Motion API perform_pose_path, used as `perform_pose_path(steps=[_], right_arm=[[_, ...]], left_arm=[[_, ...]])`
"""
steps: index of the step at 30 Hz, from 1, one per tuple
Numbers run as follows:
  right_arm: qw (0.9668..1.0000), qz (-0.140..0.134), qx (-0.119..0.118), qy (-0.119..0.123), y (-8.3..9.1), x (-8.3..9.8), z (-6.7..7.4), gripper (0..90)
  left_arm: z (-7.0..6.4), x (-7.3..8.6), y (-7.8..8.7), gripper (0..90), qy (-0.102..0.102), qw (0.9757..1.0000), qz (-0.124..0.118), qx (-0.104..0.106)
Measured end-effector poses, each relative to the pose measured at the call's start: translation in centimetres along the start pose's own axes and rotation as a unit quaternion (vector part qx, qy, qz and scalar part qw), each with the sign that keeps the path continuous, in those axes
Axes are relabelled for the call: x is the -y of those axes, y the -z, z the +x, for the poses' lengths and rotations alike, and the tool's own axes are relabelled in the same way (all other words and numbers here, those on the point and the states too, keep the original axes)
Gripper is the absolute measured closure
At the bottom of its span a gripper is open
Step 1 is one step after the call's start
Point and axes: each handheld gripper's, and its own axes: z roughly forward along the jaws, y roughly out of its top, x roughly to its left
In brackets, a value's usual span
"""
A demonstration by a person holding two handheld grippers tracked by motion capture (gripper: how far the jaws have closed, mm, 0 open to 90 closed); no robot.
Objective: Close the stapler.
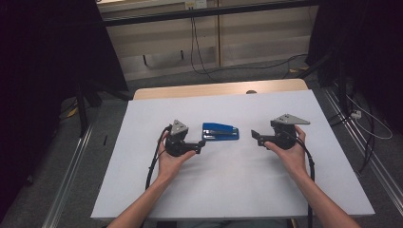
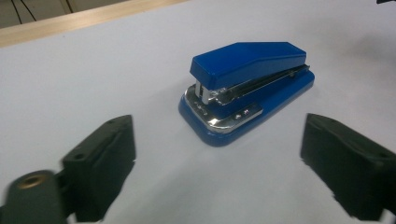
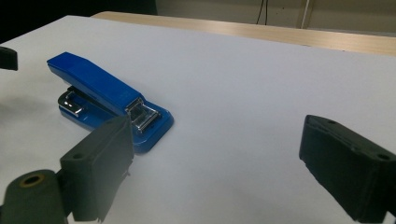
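The white worktop [image 1: 228, 190] carries one thing, a blue stapler [image 1: 220, 131], lying flat near its middle and closed, between the two tools. Nothing is gripped yet, so the work looks barely begun: the reach and the grasp are both left to do. The left tool [image 1: 202, 144] sits just beside the stapler's left end, jaws spread wide and empty, aimed at it; in the left gripper view the stapler [image 2: 246, 91] lies ahead of the gap. The right tool [image 1: 255, 137] hovers further off on the other side, jaws also wide, pointing inward. Both hands hold their tools low, palms up, forearms resting toward the near edge
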Motion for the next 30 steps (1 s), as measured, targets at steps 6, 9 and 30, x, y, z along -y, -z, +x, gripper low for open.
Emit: perform_pose_path(steps=[6, 9, 30], right_arm=[[0.9988, -0.044, 0.015, 0.015, 1.1, -0.3, 0.5, 2.5], [0.9982, -0.055, 0.013, 0.023, 1.6, -0.2, 0.8, 2.8], [0.9966, -0.064, 0.037, 0.036, 3.9, 1.2, 1.7, 3.7]], left_arm=[[-0.5, 0.5, 0.8, 3.9, -0.015, 0.9998, -0.010, -0.005], [-0.6, 0.7, 1.5, 3.9, -0.013, 0.9995, -0.026, 0.012], [-0.2, 2.4, 6.2, 3.6, -0.012, 0.9981, -0.048, -0.037]])
